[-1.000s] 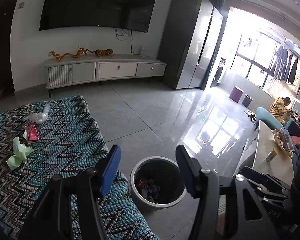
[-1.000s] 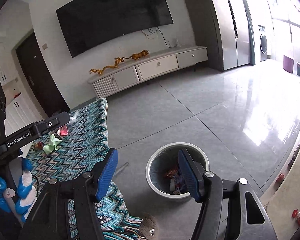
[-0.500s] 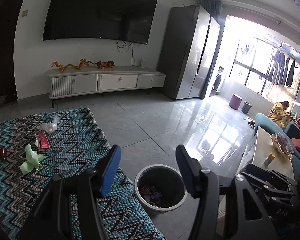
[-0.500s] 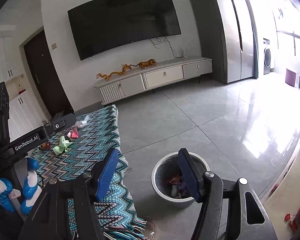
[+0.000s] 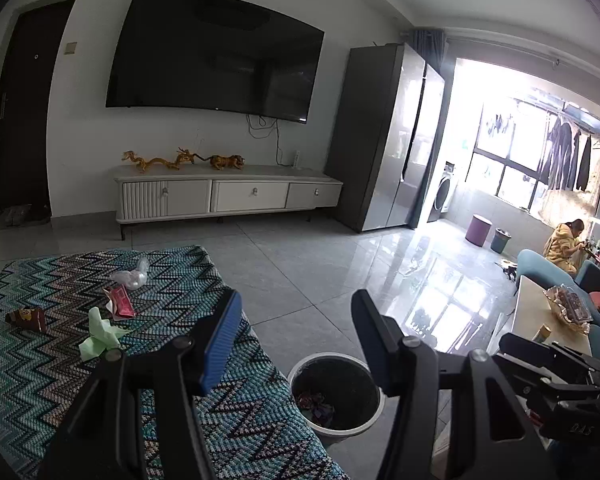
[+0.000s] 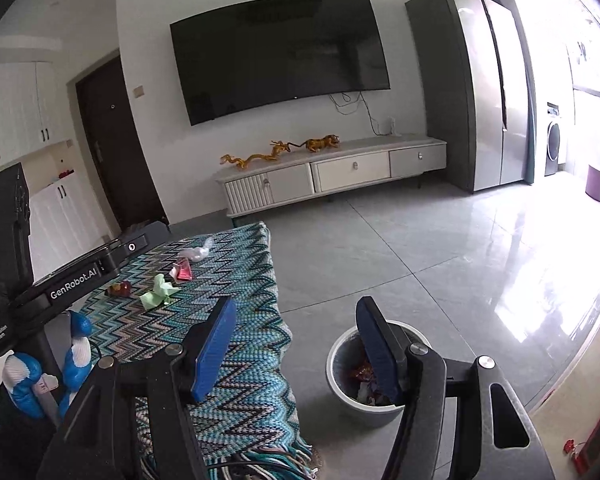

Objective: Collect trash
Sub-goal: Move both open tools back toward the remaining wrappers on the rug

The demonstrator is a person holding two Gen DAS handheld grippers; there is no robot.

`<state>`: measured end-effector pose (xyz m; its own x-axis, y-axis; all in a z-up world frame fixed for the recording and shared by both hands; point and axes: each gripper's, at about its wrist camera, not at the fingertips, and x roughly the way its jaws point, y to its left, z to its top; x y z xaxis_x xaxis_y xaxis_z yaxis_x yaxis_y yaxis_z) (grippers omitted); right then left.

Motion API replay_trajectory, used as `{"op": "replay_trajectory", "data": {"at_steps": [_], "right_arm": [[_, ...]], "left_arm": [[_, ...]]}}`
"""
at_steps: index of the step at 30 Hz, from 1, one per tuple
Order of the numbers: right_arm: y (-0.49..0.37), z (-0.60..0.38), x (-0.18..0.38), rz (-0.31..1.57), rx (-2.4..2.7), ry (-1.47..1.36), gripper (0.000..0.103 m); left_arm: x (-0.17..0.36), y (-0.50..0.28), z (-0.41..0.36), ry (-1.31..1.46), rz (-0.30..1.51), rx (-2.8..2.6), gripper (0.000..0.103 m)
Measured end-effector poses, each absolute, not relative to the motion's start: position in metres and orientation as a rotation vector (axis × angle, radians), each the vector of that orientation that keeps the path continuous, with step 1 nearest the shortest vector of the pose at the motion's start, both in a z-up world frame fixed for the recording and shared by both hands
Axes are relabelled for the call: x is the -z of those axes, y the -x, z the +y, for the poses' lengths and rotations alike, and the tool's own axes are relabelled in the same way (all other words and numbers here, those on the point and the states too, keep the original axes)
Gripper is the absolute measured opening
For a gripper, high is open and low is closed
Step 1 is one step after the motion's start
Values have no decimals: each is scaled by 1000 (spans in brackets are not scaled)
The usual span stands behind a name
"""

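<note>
Two claws: we see left claw (image 5: 294, 336) and right claw (image 6: 296, 340) both wide open, empty.
Trash: green tissue (image 5: 100, 334), red wrapper (image 5: 120, 307), clear plastic (image 5: 134, 276), brown wrapper (image 5: 28, 317) on bench (image 5: 40, 380).
Bin: trash bin (image 5: 336, 394) on floor beside bench, scraps inside.

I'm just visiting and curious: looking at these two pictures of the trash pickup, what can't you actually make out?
- Trash bin, right wrist view: the right gripper finger covers part of its contents.
- Bin contents, left wrist view: dark and too small to name.
- Brown wrapper on the zigzag blanket: label too small to read.
- Blanket's near end: hidden behind both grippers.
- Left gripper: open, holding nothing.
</note>
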<state>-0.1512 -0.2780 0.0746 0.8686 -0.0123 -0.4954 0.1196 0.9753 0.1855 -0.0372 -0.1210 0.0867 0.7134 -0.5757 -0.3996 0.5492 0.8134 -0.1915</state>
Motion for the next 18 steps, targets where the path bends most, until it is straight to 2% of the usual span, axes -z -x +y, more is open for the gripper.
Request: {"op": "replay_trajectory", "data": {"at_steps": [18], "right_arm": [[155,-234,-91,492,-41,-176,60]], "left_arm": [[-103,48,-54,110,403,537,59]]}}
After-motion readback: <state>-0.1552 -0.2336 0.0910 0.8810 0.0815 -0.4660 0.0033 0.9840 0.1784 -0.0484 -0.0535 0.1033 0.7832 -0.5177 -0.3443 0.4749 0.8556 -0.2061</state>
